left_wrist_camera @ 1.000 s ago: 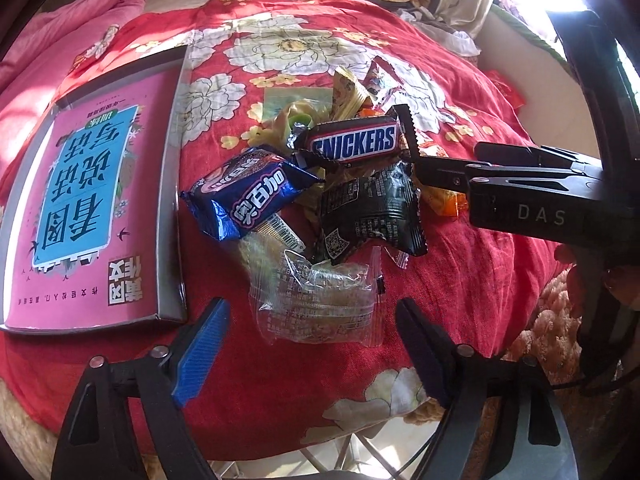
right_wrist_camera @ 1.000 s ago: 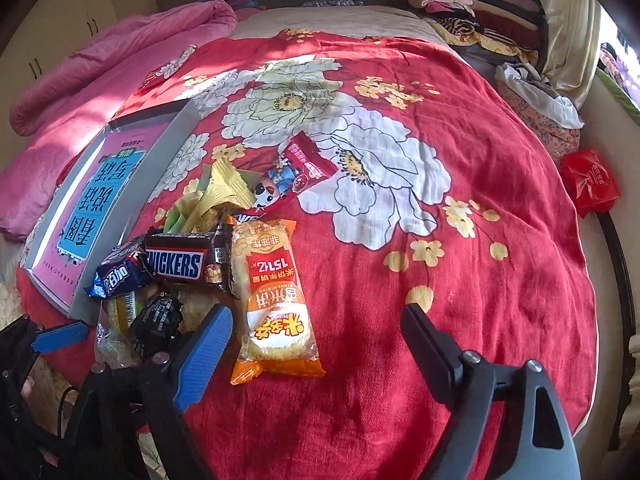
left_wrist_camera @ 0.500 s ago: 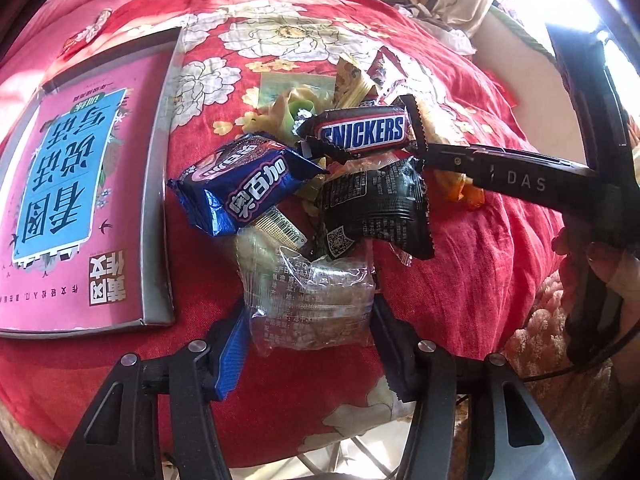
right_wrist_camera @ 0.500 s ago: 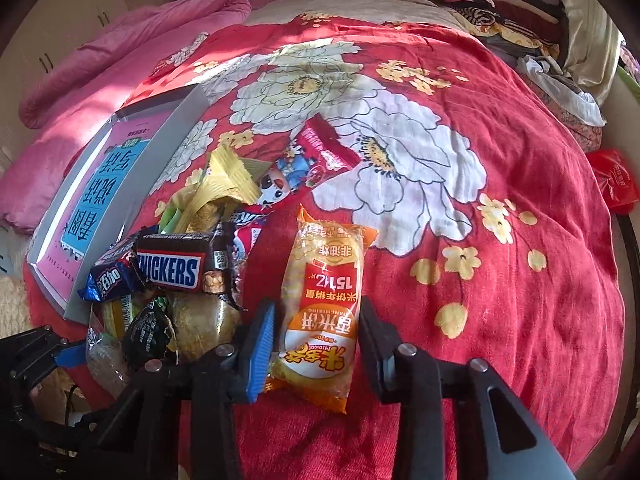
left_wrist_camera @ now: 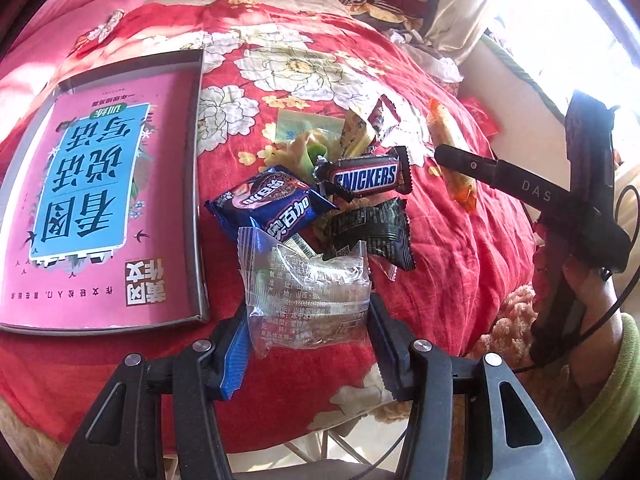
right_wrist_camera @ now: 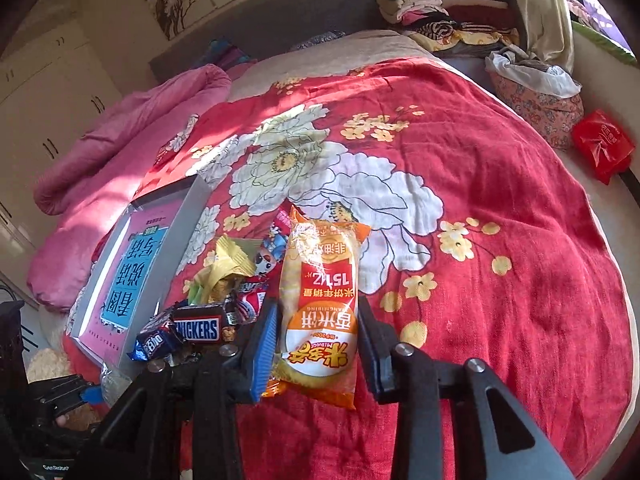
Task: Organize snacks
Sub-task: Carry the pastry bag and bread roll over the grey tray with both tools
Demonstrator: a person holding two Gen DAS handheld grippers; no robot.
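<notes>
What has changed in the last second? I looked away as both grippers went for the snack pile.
Both grippers went from wide open to gripping. The left gripper took hold of the clear snack packet; its jaws are closing on it. The right gripper clamped the orange rice cracker pack and raised it. The Snickers bar, blue cookie pack and pink book stayed put.

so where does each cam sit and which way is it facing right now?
Left wrist: on the left gripper, angled down at the bed edge; its fingers clamp a clear snack bag; right gripper and a hand show.
Right wrist: on the right gripper, facing up the bed; clamps an orange rice cracker pack; left gripper at lower left.
Shared: Snickers bar, pink book.
</notes>
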